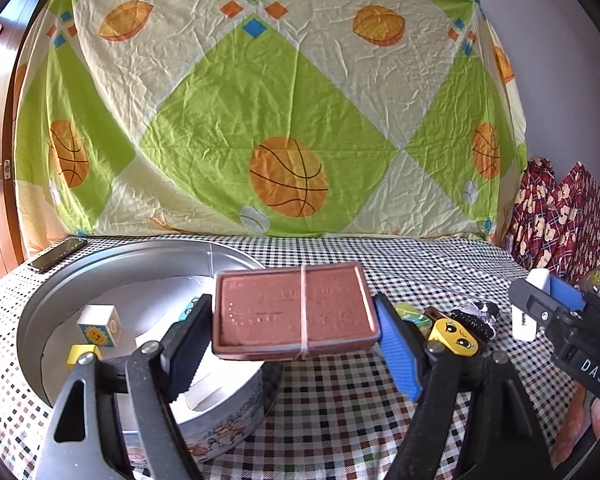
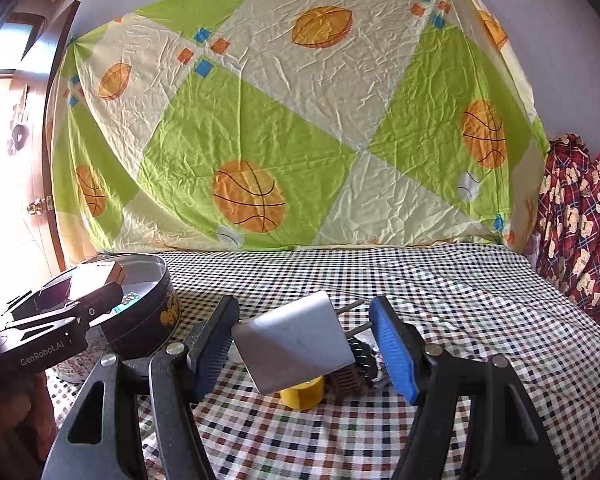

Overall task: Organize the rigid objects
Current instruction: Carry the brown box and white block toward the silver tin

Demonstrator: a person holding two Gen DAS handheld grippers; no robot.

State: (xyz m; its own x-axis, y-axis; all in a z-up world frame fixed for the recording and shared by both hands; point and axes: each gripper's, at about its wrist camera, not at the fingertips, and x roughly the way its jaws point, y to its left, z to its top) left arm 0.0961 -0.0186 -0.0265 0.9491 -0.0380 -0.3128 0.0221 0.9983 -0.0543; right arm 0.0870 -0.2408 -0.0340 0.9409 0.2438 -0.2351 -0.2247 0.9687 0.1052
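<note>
The left gripper [image 1: 294,330] clamps a brown banded box [image 1: 296,312] just over the round tin [image 1: 44,312], presumably to drop it in. The right gripper [image 2: 304,342] seems to pinch a tilted white charger [image 2: 296,344] above the checked cloth [image 2: 460,300], waiting its turn.
</note>
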